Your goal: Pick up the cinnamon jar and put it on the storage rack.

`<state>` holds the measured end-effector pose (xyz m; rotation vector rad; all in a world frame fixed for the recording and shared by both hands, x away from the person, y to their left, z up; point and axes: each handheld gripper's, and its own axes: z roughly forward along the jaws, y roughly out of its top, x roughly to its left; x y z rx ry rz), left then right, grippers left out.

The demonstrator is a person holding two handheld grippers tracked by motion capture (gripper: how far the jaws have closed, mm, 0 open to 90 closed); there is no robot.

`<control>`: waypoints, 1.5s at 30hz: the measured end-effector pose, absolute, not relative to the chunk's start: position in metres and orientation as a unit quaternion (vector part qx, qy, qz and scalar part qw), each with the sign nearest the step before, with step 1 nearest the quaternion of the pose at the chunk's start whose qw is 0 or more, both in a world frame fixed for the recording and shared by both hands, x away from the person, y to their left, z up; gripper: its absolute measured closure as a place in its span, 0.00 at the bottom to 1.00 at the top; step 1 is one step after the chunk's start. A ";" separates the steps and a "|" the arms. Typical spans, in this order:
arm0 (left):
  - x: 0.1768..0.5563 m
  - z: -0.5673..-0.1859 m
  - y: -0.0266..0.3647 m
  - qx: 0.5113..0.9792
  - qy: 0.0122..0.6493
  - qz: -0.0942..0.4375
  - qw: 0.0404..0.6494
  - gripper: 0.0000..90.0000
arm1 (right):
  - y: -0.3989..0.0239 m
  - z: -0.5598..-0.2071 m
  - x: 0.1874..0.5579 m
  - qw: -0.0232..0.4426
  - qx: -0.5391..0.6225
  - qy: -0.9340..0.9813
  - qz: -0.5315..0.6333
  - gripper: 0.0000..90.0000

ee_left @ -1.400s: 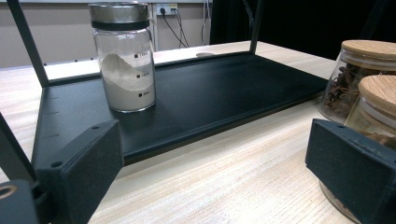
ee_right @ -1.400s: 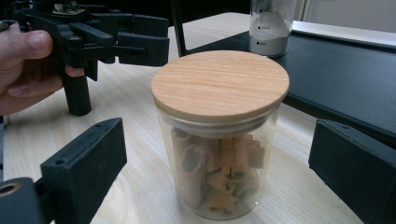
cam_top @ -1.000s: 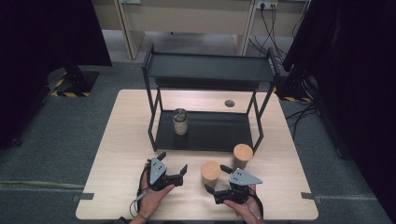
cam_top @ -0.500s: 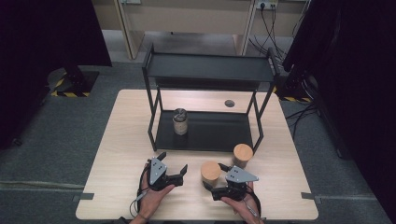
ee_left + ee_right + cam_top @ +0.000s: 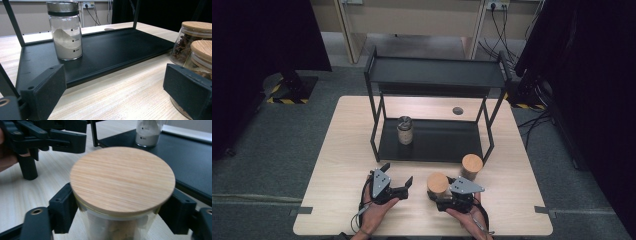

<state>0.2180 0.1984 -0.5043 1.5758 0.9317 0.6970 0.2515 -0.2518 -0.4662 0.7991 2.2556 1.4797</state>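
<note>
Right gripper (image 5: pixel 438 196): near edge of the table, right of centre, held in the person's right hand (image 5: pixel 467 217); its jaws have just been closing and now clasp the near jar under the lid, one pad on each side of the glass, as the right gripper view shows.
Near jar (image 5: pixel 437 184): a glass jar with a round wooden lid (image 5: pixel 122 178), upright on the table (image 5: pixel 342 165), between the right gripper's jaws; brownish contents, too blurred to tell what.
Left gripper (image 5: pixel 398 179): near edge of the table, left of centre, in the person's left hand (image 5: pixel 374 212); jaws spread wide with nothing between them, its pads (image 5: pixel 47 87) apart over bare wood, just left of the near jar and not touching it.
Second jar (image 5: pixel 472 166): same glass and wooden lid, upright on the table just beyond and to the right of the near jar, beside the rack's near right leg; the left gripper view shows dark star-shaped spices inside (image 5: pixel 186 46).
Rack (image 5: pixel 437 75): a black metal frame with two shelves, standing at the middle of the table beyond both jars.
Powder jar (image 5: pixel 405 130): clear glass with a metal lid, part full of white powder, upright on the left part of the rack's lower shelf (image 5: pixel 447 142).
Round hole (image 5: pixel 457 110): in the tabletop beyond the rack, right of centre.
</note>
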 end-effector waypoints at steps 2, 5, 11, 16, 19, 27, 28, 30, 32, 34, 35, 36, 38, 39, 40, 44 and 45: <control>0.218 -0.504 0.198 0.668 0.395 0.295 0.558 0.05 | -0.250 -0.465 0.250 0.169 0.277 0.792 0.517 0.28; 0.218 -0.504 0.198 0.668 0.395 0.295 0.558 0.05 | -0.249 -0.464 0.249 0.172 0.278 0.792 0.516 0.29; 0.218 -0.504 0.198 0.668 0.394 0.295 0.558 0.05 | -0.251 -0.461 0.247 0.175 0.277 0.784 0.527 0.29; 0.218 -0.504 0.198 0.668 0.395 0.295 0.558 0.05 | -0.248 -0.455 0.248 0.178 0.279 0.786 0.523 0.29; 0.218 -0.504 0.198 0.668 0.394 0.295 0.558 0.05 | -0.247 -0.454 0.251 0.175 0.281 0.784 0.525 0.29; 0.218 -0.504 0.198 0.668 0.395 0.295 0.558 0.05 | -0.241 -0.447 0.258 0.176 0.285 0.784 0.523 0.29; 0.218 -0.504 0.198 0.668 0.395 0.295 0.558 0.05 | -0.240 -0.447 0.259 0.177 0.286 0.784 0.522 0.29; 0.218 -0.504 0.198 0.668 0.395 0.295 0.558 0.05 | -0.237 -0.446 0.261 0.178 0.284 0.785 0.521 0.29; 0.218 -0.504 0.198 0.668 0.395 0.295 0.558 0.05 | -0.235 -0.445 0.263 0.178 0.284 0.786 0.519 0.29; 0.218 -0.504 0.199 0.668 0.395 0.295 0.558 0.05 | -0.233 -0.444 0.264 0.179 0.284 0.787 0.518 0.29; 0.218 -0.504 0.198 0.668 0.395 0.295 0.558 0.05 | -0.232 -0.444 0.264 0.180 0.284 0.787 0.518 0.29; 0.218 -0.504 0.199 0.668 0.394 0.295 0.558 0.05 | -0.232 -0.444 0.265 0.181 0.284 0.787 0.518 0.29; 0.218 -0.504 0.198 0.668 0.395 0.295 0.558 0.05 | -0.232 -0.443 0.266 0.181 0.285 0.786 0.518 0.29; 0.218 -0.504 0.199 0.668 0.394 0.295 0.558 0.05 | -0.231 -0.442 0.266 0.182 0.285 0.786 0.517 0.29; 0.218 -0.504 0.198 0.668 0.394 0.295 0.558 0.05 | -0.230 -0.442 0.267 0.182 0.285 0.786 0.517 0.29; 0.218 -0.504 0.199 0.668 0.394 0.295 0.558 0.05 | -0.229 -0.439 0.269 0.185 0.284 0.786 0.517 0.29; 0.218 -0.504 0.199 0.668 0.394 0.294 0.558 0.05 | -0.228 -0.439 0.269 0.185 0.285 0.786 0.517 0.29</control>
